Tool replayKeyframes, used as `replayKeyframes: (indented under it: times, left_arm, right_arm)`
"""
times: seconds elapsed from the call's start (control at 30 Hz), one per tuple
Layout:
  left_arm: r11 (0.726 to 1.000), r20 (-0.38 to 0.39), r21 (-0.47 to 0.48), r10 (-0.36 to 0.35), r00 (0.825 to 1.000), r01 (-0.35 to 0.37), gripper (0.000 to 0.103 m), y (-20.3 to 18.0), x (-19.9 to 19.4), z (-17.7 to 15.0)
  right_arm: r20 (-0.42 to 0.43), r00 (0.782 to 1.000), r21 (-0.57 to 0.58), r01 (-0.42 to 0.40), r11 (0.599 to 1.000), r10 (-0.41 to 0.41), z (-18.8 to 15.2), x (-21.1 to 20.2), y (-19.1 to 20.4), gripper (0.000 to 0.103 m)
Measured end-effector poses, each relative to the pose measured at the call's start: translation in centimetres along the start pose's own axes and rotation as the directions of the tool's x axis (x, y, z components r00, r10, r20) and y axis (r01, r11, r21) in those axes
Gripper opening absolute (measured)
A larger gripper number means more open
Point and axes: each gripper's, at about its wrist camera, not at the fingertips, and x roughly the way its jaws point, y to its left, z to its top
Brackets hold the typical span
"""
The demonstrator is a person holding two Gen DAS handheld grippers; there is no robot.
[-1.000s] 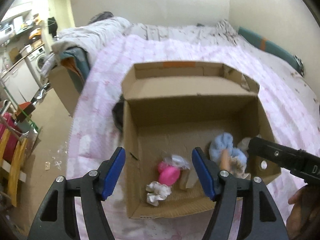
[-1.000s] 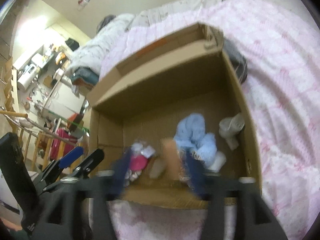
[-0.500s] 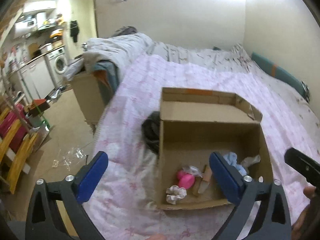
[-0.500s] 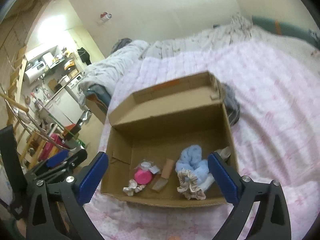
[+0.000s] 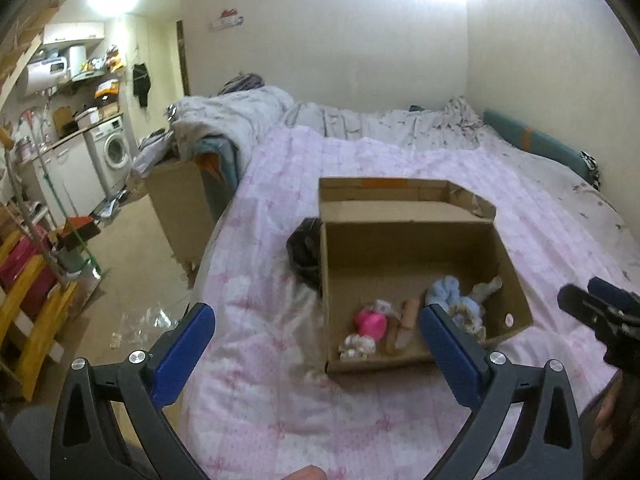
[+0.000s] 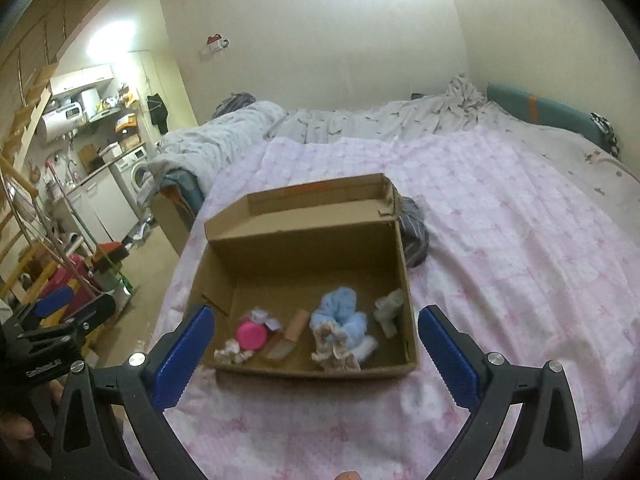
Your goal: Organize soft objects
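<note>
An open cardboard box sits on the pink bedspread. Inside lie a pink round item, a light blue fluffy scrunchie, a beige frilly scrunchie, a small cream one, a tan strip and a pale sock-like piece. My left gripper is open and empty, held back above the bed in front of the box. My right gripper is open and empty, also short of the box.
A dark grey cloth lies against the box's far-left outer side. A rumpled grey duvet is piled at the bed's head. The floor at the left holds a brown cabinet, a yellow rack and a washing machine.
Both grippers have pulled back and up from the box, so it looks smaller and farther. Both jaws have opened wider. The items stay in the box.
</note>
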Motion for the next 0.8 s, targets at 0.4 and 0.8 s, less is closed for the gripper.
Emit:
replayKeyframes:
  times: [0.4,0.8]
  left_arm:
    - [0.996,-0.041,-0.037,-0.076,0.996,0.075,0.102,0.0,-0.8,-3.6]
    - [0.996,-0.029,-0.081,-0.049,0.998,0.047,0.102,0.4,0.0,-3.4]
  right_arm:
    - [-0.01,0.999,-0.059,0.03,0.998,-0.031,-3.0,-1.0,2.3,0.103]
    - [-0.052,0.994,-0.067,0.088,0.994,-0.092,-3.4,1.0,2.2,0.103]
